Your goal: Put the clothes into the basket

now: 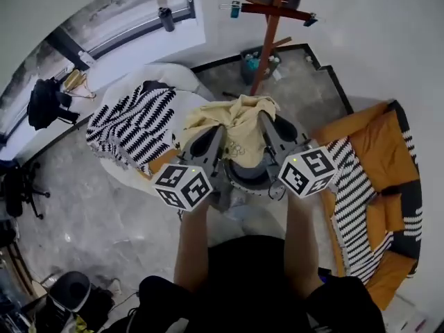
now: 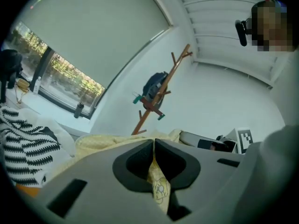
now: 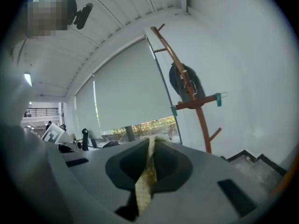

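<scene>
Nearest, the left hand-held gripper [image 1: 220,134] and the right hand-held gripper [image 1: 265,122] are both shut tight on one pale yellow garment [image 1: 241,116], which hangs bunched between them above the floor. The left one pinches a fold printed with a small round motif. Each carries one cube of black-and-white square markers. Beyond lie one black-and-white patterned cloth [image 1: 135,127], one orange sofa [image 1: 374,144] and, farthest, one wooden coat stand [image 1: 267,40].
</scene>
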A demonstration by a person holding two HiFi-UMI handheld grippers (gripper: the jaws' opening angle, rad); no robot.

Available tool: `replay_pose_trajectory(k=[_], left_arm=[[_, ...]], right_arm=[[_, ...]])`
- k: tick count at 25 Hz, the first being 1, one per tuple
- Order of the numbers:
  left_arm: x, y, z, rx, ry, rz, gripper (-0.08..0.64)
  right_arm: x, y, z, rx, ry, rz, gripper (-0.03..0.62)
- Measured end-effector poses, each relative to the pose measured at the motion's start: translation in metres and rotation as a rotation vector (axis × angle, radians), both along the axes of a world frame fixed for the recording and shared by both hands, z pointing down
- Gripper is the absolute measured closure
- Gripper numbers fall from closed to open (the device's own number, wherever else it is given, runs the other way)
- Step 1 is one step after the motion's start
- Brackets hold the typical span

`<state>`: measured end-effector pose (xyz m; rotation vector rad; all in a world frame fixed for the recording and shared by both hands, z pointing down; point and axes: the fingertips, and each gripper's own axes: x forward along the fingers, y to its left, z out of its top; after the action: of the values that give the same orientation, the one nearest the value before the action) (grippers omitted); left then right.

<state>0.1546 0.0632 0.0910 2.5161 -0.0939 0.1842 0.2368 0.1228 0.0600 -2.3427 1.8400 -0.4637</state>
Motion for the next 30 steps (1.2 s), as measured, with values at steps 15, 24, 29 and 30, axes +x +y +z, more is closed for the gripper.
replay_pose_trajectory(k=[15,24,29,30], left_arm=[[0.070,0.138,0.162,-0.119,-0.323,0.334,0.543],[0.068,0.149,0.306,-0.198,-0.453,0.337,0.526],[0.060,0.147,0.381,-0.220,-0.483,0.336,0.520],[0.057,0.146,0.391,-0.218,-0.487,0.332,0.520]], right_arm=[[0.048,0.154,0.151,-0.227,-0.217,0.355,0.575],[0.037,0.172,0.308,-0.425,-0.353,0.419,0.566],[0.023,0.175,0.404,-0.483,-0.429,0.443,0.514],[0.019,0.177,0.417,-0.485,-0.444,0.444,0.514]])
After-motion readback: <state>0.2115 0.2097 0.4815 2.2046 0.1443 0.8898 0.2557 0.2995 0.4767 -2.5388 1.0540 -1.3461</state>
